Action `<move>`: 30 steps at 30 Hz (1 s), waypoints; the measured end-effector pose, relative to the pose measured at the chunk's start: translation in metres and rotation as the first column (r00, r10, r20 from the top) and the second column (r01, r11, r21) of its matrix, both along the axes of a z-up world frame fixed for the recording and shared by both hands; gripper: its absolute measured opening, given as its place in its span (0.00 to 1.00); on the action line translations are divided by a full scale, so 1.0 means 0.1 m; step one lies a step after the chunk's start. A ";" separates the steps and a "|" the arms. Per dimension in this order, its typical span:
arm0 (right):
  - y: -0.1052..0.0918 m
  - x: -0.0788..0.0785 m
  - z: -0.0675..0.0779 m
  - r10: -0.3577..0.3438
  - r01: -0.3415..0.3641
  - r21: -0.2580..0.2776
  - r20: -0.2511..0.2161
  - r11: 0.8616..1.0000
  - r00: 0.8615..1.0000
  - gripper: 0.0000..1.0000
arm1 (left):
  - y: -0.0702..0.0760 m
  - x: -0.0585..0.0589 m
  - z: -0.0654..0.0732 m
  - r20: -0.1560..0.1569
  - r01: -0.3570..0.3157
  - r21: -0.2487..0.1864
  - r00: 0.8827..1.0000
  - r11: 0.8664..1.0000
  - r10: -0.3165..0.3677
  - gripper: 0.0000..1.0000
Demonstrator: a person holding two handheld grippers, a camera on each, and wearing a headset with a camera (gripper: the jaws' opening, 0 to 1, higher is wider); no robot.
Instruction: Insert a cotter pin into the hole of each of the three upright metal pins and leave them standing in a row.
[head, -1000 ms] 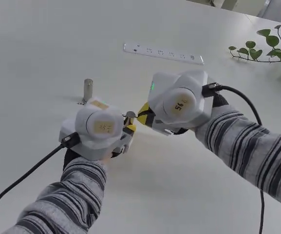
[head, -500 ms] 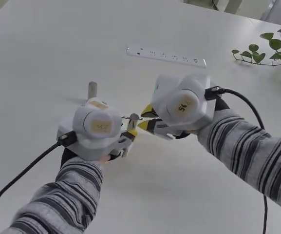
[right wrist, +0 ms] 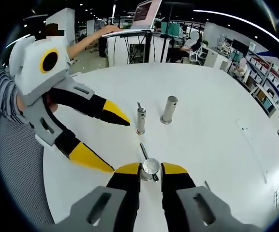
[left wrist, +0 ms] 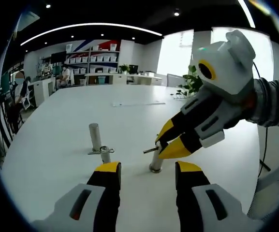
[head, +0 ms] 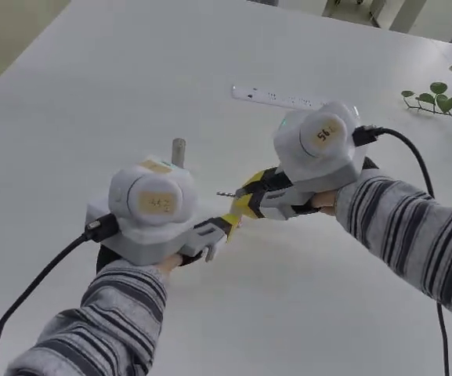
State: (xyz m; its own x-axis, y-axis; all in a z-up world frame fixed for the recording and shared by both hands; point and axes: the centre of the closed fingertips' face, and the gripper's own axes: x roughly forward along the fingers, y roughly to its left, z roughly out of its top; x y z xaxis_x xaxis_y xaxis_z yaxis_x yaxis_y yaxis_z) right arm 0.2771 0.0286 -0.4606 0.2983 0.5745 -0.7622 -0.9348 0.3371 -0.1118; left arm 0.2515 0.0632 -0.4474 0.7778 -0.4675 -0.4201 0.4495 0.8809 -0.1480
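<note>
Counting in the head view first: one upright metal pin (head: 178,151) stands on the white table (head: 92,94) just beyond my left gripper (head: 222,229). One cotter pin (head: 226,193) sticks out sideways from the tips of my right gripper (head: 247,196). The two grippers' tips are near each other, apart. One power strip (head: 276,98) lies farther back, and one plant (head: 441,94) sits at the far right edge.

Left gripper view: three pins, all upright on the table.
- The far pin (left wrist: 95,137) is bare.
- The middle pin (left wrist: 106,154) is just in front of it, with a second cotter pin (left wrist: 96,152) lying crosswise at it.
- The near pin (left wrist: 155,163) is off to the right, straight ahead of my jaws.

My left gripper's (left wrist: 146,171) jaws stand wide apart and hold nothing. My right gripper (left wrist: 164,145) comes in from the right, its tips pinched together on the cotter pin (left wrist: 150,150), held level at the near pin's top. I cannot tell whether the shaft is in the hole.

Right gripper view: again three pins. The near pin's round top (right wrist: 150,166) shows at the tips of my right gripper (right wrist: 150,170), jaws close together. The cotter pin's shaft (right wrist: 143,151) points away past it. The middle pin (right wrist: 140,118) and far pin (right wrist: 169,108) stand beyond, side by side. My left gripper (right wrist: 103,137) enters from the left, jaws spread.
</note>
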 end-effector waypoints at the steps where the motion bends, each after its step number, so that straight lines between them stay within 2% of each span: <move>1: 0.00 0.00 -0.01 0.001 -0.001 0.002 -0.005 1.000 1.000 0.10 | 0.03 -0.01 0.02 0.005 -0.002 0.012 1.000 1.000 0.002 0.45; 4: 0.01 -0.03 -0.01 0.003 -0.003 0.003 -0.018 1.000 1.000 0.10 | 0.09 -0.05 0.05 0.025 0.004 0.036 1.000 0.999 -0.005 0.52; 6: 0.01 -0.04 -0.01 0.013 -0.012 0.005 -0.021 1.000 1.000 0.10 | 0.13 -0.06 0.09 0.043 0.003 0.029 0.999 1.000 -0.004 0.56; 8: 0.01 -0.04 0.01 0.002 -0.001 0.018 -0.045 1.000 0.999 0.09 | 0.14 -0.05 0.17 0.067 0.000 0.003 0.998 1.000 0.000 0.61; 10: 0.02 -0.04 0.03 -0.004 0.006 0.030 -0.065 1.000 0.998 0.09 | 0.17 -0.02 0.19 0.087 -0.002 0.018 0.996 1.000 0.000 0.65; 12: 0.01 -0.03 0.03 -0.007 0.009 0.031 -0.062 0.999 0.998 0.08 | 0.20 -0.01 0.18 0.088 -0.003 0.030 0.996 1.000 0.000 0.67; 15: 0.01 -0.01 0.04 0.003 -0.002 0.016 -0.048 1.000 0.999 0.08 | 0.24 0.00 0.19 0.086 -0.006 0.021 0.996 1.000 0.005 0.70; 19: 0.00 0.03 0.05 0.001 0.000 0.017 -0.057 1.000 0.998 0.08 | 0.27 0.02 0.21 0.090 -0.020 0.013 0.996 1.000 0.019 0.74; 22: 0.00 0.05 0.05 0.002 -0.001 0.016 -0.059 1.000 0.998 0.08 | 0.27 0.02 0.21 0.086 -0.023 0.003 0.996 1.000 0.023 0.76; 30: 0.01 0.08 0.05 0.014 -0.014 0.005 -0.070 1.000 0.997 0.08 | 0.22 0.00 0.21 0.084 -0.006 0.012 0.996 1.000 0.005 0.80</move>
State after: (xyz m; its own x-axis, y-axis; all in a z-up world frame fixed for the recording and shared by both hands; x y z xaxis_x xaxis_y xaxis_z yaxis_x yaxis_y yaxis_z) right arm 0.2852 0.0300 -0.4558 0.2365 0.5818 -0.7782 -0.9450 0.3241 -0.0448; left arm 0.2519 0.0850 -0.4267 0.8131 -0.4583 -0.3589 0.4548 0.8850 -0.0996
